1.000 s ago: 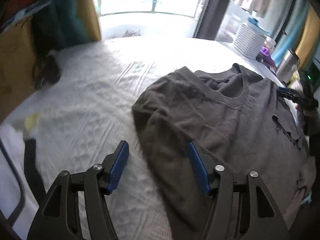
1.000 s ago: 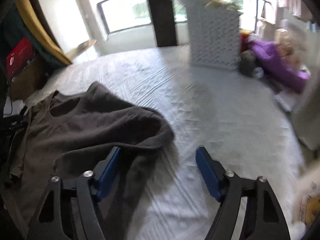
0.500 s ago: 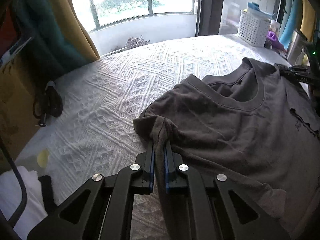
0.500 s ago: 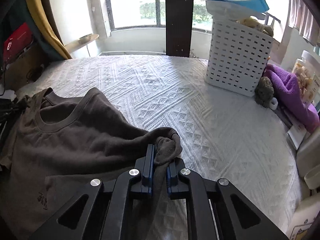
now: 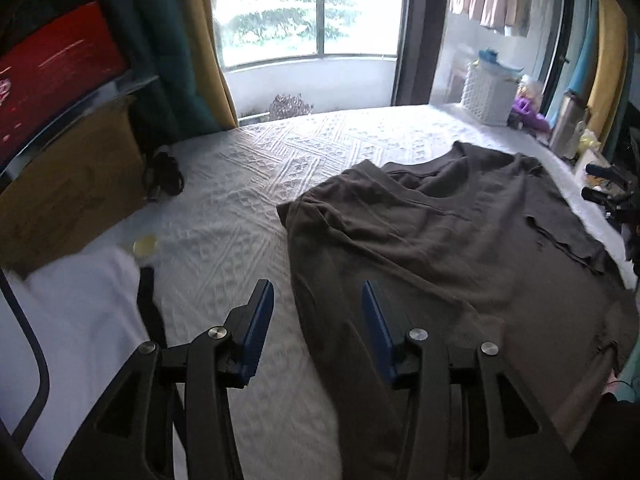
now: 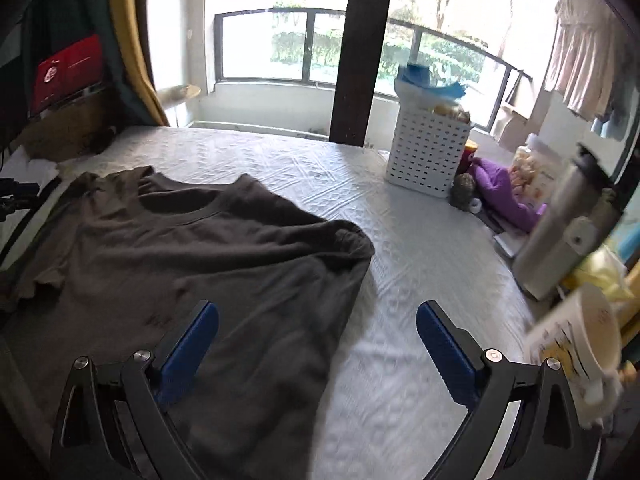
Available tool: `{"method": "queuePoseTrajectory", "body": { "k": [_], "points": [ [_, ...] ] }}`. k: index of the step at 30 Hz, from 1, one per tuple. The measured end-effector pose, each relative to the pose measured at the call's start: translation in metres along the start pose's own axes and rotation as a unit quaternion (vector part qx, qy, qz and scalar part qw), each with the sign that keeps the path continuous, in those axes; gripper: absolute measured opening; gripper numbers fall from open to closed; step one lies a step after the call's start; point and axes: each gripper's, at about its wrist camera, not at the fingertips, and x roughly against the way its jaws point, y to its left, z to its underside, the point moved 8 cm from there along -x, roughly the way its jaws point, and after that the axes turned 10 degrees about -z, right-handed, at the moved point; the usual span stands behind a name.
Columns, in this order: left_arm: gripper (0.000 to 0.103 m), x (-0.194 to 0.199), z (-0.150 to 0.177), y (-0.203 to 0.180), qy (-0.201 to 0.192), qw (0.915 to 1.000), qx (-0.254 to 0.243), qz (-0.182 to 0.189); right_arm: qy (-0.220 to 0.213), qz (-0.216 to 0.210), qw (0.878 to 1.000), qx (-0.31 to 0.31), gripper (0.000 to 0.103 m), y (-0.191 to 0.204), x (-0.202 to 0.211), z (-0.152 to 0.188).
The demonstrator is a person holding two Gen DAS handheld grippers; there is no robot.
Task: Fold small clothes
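A dark brown T-shirt [image 5: 440, 240] lies spread on the white textured bedspread [image 5: 240, 208], neck hole toward the window, both sleeves folded in over the body. My left gripper [image 5: 318, 320] is open and empty, held above the shirt's left edge. The shirt also shows in the right wrist view [image 6: 180, 248]. My right gripper [image 6: 316, 344] is wide open and empty, above the shirt's right edge, the folded sleeve [image 6: 348, 244] ahead of it.
A white perforated basket [image 6: 428, 156] stands at the bed's far right, with a purple cloth [image 6: 504, 192], a steel flask [image 6: 560, 232] and a cup [image 6: 576, 344] beside it. A cardboard box [image 5: 68, 184] and white cloth [image 5: 72, 320] lie at the left.
Both grippers were shut on the shirt's sleeves half a second ago. Both have let go, opened and pulled back, leaving the sleeves folded inward on the shirt.
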Motion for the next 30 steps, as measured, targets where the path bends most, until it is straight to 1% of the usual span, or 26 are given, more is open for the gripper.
{"method": "queuePoseTrajectory", "body": {
  "k": [5,7,8,10,13,18,21,22,24,25,26,27,29,30],
  "points": [
    [0.046,0.028,0.017,-0.004,-0.019,0.9995,0.024,0.007,-0.007,0.001,1.000,0.019,0.100,0.043,0.028,0.024],
    [0.049,0.036,0.023,-0.005,-0.021,0.9993,0.030,0.003,-0.007,-0.002,1.000,0.022,0.100,0.060,0.035,0.035],
    [0.051,0.042,0.027,-0.005,-0.025,0.9991,0.033,0.003,-0.005,-0.010,1.000,0.021,0.100,0.070,0.038,0.041],
    [0.053,0.050,0.032,-0.007,-0.032,0.9988,0.035,0.009,-0.004,-0.035,0.999,0.020,0.100,0.091,0.044,0.055],
    [0.053,0.063,0.044,-0.012,-0.039,0.9985,0.035,0.015,0.000,-0.047,0.999,0.013,0.100,0.112,0.048,0.073],
    [0.053,0.077,0.067,-0.021,-0.039,0.9981,0.039,0.029,0.009,-0.047,0.999,0.020,0.099,0.143,0.060,0.104],
    [0.053,0.087,0.080,-0.025,-0.038,0.9983,0.034,0.029,0.011,-0.045,0.998,0.030,0.099,0.161,0.070,0.119],
    [0.053,0.090,0.082,-0.026,-0.039,0.9982,0.034,0.030,0.015,-0.035,0.998,0.043,0.097,0.167,0.071,0.125],
    [0.053,0.098,0.088,-0.028,-0.044,0.9979,0.034,0.034,0.025,-0.014,0.998,0.055,0.084,0.171,0.070,0.135],
    [0.053,0.101,0.091,-0.029,-0.044,0.9977,0.036,0.035,0.037,-0.003,0.997,0.063,0.072,0.173,0.066,0.142],
    [0.054,0.103,0.094,-0.031,-0.043,0.9977,0.037,0.037,0.047,0.012,0.996,0.072,0.066,0.173,0.062,0.149],
    [0.054,0.104,0.099,-0.032,-0.041,0.9977,0.038,0.039,0.053,0.026,0.995,0.080,0.066,0.173,0.060,0.154],
    [0.054,0.104,0.108,-0.036,-0.032,0.9979,0.037,0.041,0.054,0.036,0.994,0.088,0.064,0.172,0.060,0.161],
    [0.054,0.103,0.113,-0.037,-0.027,0.9981,0.037,0.042,0.054,0.040,0.994,0.090,0.060,0.171,0.062,0.161]
  ]
}}
